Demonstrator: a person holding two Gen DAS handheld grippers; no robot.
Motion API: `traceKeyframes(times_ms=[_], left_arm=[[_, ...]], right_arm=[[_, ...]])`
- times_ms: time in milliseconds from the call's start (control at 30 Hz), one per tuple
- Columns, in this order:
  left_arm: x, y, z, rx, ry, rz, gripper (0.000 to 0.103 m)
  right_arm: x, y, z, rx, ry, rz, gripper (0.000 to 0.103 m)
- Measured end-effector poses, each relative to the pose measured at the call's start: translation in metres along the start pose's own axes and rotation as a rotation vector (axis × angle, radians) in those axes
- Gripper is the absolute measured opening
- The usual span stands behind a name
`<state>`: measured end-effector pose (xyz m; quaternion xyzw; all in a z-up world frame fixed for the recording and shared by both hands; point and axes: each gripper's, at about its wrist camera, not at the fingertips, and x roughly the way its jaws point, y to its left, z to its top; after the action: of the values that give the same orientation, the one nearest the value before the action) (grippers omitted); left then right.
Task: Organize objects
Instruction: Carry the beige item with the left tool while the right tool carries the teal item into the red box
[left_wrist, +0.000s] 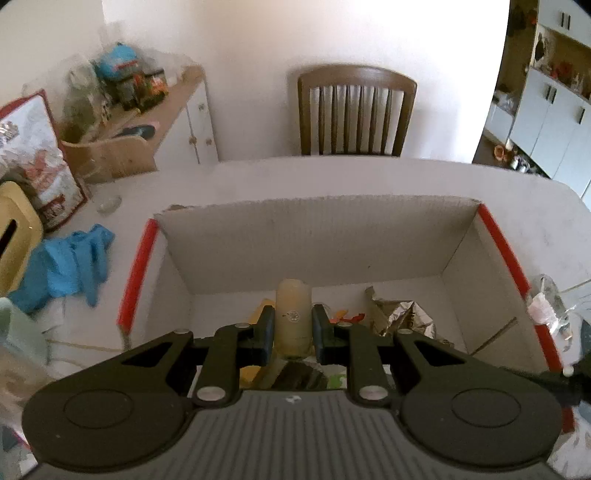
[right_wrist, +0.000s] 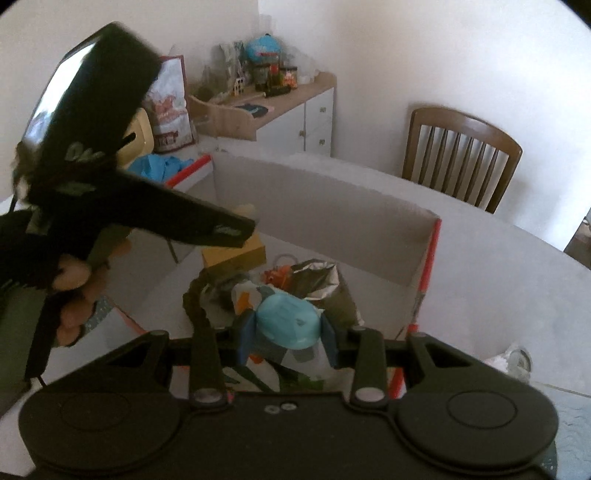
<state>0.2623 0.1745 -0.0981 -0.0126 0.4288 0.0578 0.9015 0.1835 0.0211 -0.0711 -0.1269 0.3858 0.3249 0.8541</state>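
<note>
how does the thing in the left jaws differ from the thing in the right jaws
The left gripper holds a cream candle; the right gripper holds a light blue cap. The candle is a tall, slim cylinder standing upright between the jaws; the cap is squat, rounded and wider, so the right jaws stand further apart. Both are clamped and held over the open cardboard box.

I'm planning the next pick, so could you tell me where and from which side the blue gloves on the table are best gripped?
Take the blue gloves at the raised bunch in the middle of the heap, coming from above. They lie crumpled and limp on the table, left of the box, so there is no firm edge; a raised fold probably gives the jaws most to close on.
</note>
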Motion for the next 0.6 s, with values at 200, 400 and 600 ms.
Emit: traceKeyframes(times_ms=[200, 400, 600], left_arm=[[0.026, -0.003, 0.003, 0.027, 0.079, 0.001, 0.020], [0.042, -0.005, 0.003, 0.044, 0.158, 0.007, 0.021], [0.044, -0.008, 0.001, 0.077, 0.173, 0.012, 0.021]], right_arm=[[0.012, 0.009, -0.003, -0.027, 0.023, -0.018, 0.036], [0.015, 0.013, -0.002, -0.039, 0.027, -0.032, 0.036], [0.016, 0.014, -0.002, -0.045, 0.026, -0.044, 0.038]])
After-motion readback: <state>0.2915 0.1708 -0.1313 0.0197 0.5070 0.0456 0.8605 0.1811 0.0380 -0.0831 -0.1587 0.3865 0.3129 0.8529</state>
